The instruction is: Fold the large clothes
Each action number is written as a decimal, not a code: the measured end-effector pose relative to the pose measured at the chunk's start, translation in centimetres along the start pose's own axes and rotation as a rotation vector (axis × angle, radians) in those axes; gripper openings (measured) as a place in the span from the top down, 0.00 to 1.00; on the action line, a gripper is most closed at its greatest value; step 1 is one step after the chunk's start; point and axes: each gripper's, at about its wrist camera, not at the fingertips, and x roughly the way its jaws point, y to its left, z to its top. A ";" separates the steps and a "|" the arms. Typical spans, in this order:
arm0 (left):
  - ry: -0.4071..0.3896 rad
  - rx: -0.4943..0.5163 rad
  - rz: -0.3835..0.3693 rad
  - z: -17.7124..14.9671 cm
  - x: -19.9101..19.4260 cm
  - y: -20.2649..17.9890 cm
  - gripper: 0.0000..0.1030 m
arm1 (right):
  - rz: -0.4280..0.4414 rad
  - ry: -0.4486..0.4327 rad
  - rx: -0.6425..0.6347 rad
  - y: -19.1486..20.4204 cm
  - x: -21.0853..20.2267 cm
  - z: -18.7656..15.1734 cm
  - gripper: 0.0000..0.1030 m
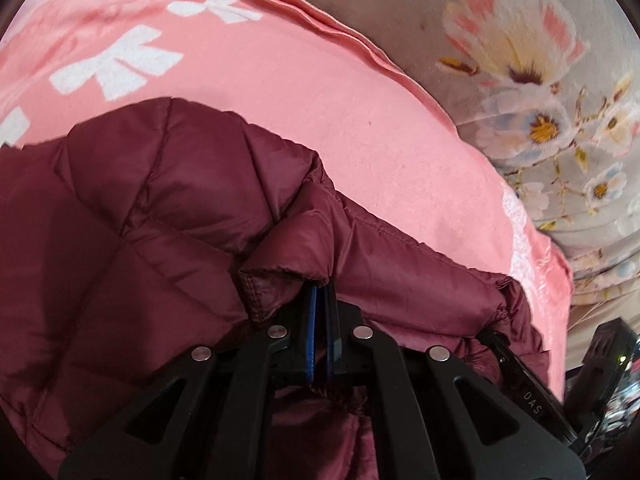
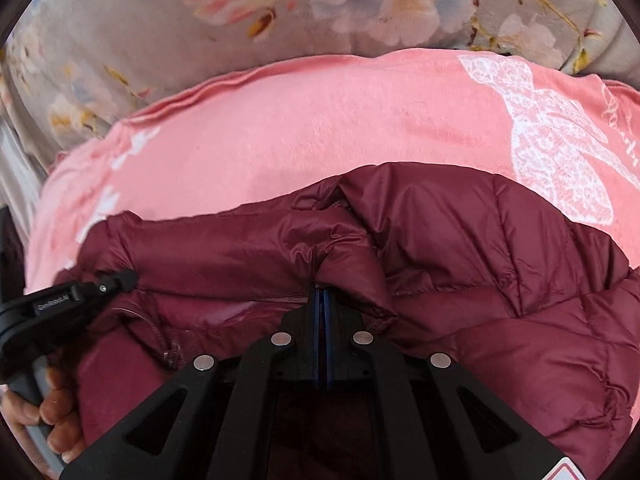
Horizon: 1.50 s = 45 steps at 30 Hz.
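Garment: a maroon quilted puffer jacket (image 1: 140, 208) lies bunched on a pink blanket (image 1: 320, 120), covering its near portion, quilted panels rumpled and seams showing.
Left gripper (image 1: 320, 292): pointed steeply down, its jaws closed on a hemmed fold of the jacket, the fabric bunching over the blue-edged fingertips.
Right gripper (image 2: 322, 294): likewise angled down, jaws pressed together on a puckered ridge of the jacket near its upper edge.
Person: a hand (image 2: 44, 420) wraps the left gripper's handle at the lower left of the right wrist view.
Bedding: the pink blanket, printed with white bows and a lacy white motif, overlies a grey floral cover (image 2: 120, 40); its far edge shows layered folds.
Spacing: both grips sit near each other along one jacket edge.
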 end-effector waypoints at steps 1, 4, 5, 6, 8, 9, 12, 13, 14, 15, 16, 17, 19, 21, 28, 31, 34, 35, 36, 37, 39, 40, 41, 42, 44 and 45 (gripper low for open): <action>-0.006 0.017 0.012 0.0 0.2 -0.2 0.97 | -0.008 0.000 -0.009 0.2 0.0 -0.1 0.98; -0.026 0.046 0.029 -0.3 0.5 -0.4 0.97 | -0.038 -0.012 -0.037 0.5 0.3 -0.2 0.99; -0.038 0.062 0.037 -0.4 0.5 -0.6 0.97 | -0.039 -0.014 -0.039 0.5 0.3 -0.2 0.99; -0.046 0.072 0.041 -0.5 0.6 -0.7 0.97 | -0.037 -0.015 -0.038 0.4 0.3 -0.2 0.99; -0.063 0.093 0.056 -0.8 0.6 -0.9 0.97 | -0.017 -0.020 -0.025 0.2 0.3 -0.2 0.99; -0.067 0.100 0.062 -0.7 0.6 -1.0 0.97 | 0.001 -0.023 -0.013 -0.1 0.1 -0.3 0.98; -0.079 0.104 0.061 -0.8 0.2 -1.0 0.96 | 0.050 -0.052 0.024 -0.9 -1.8 -1.1 0.96; -0.085 0.105 0.063 -0.9 -0.2 -1.0 0.95 | 0.058 -0.064 0.030 -0.9 -2.5 -1.5 0.94; -0.086 0.109 0.063 -1.0 -0.7 -1.1 0.91 | 0.068 -0.083 0.033 -1.1 -3.8 -2.0 0.93; -0.089 0.115 0.063 -1.1 -1.2 -1.3 0.86 | 0.075 -0.104 0.028 -1.1 -4.9 -2.4 0.93; -0.101 0.125 0.059 -1.3 -2.4 -1.5 0.83 | 0.077 -0.128 0.018 -1.0 -6.0 -2.5 0.93; -0.113 0.129 0.055 -1.4 -3.4 -1.7 0.73 | 0.075 -0.147 0.010 -0.9 -6.8 -2.4 0.93; -0.153 0.133 0.044 -1.2 -5.6 -2.2 0.65 | 0.075 -0.187 0.001 -0.3 -8.1 -1.2 0.93; -0.207 0.128 0.033 -0.1 -8.0 -3.2 0.65 | 0.069 -0.200 -0.001 0.2 -8.1 0.2 0.93; -0.192 0.102 0.083 3.7 -5.8 -5.7 0.66 | 0.001 -0.128 -0.027 1.5 -3.0 2.0 0.96; -0.116 0.083 0.136 2.8 -2.3 -4.1 0.68 | -0.020 -0.099 -0.036 1.5 -1.5 1.4 0.98; -0.096 0.089 0.159 1.6 -0.8 -2.9 0.69 | -0.028 -0.073 -0.038 1.3 -0.3 1.0 0.99; -0.094 0.096 0.162 1.4 -0.6 -2.7 0.70 | -0.031 -0.064 -0.038 1.3 0.0 0.9 1.00; -0.094 0.103 0.165 1.2 -0.5 -2.7 0.70 | -0.033 -0.059 -0.036 1.2 0.2 0.8 1.00; -0.094 0.112 0.170 1.1 -0.4 -2.7 0.70 | -0.035 -0.052 -0.036 1.2 0.5 0.7 1.00; -0.094 0.136 0.183 0.8 -0.2 -2.7 0.70 | -0.043 -0.049 -0.039 1.3 0.8 0.5 1.00; -0.094 0.143 0.187 0.6 0.0 -2.7 0.70 | -0.049 -0.049 -0.043 1.4 0.9 0.4 1.00; -0.096 0.150 0.192 0.5 0.2 -2.7 0.70 | -0.058 -0.051 -0.051 1.6 1.0 0.4 1.00; -0.102 0.157 0.198 0.3 0.3 -2.8 0.70 | -0.065 -0.052 -0.057 1.7 1.1 0.3 1.00; -0.113 0.175 0.214 0.1 0.5 -3.1 0.70 | -0.070 -0.053 -0.063 1.9 1.3 0.3 1.00; -0.116 0.182 0.220 0.0 0.5 -3.2 0.70 | -0.068 -0.055 -0.064 1.8 1.3 0.3 1.00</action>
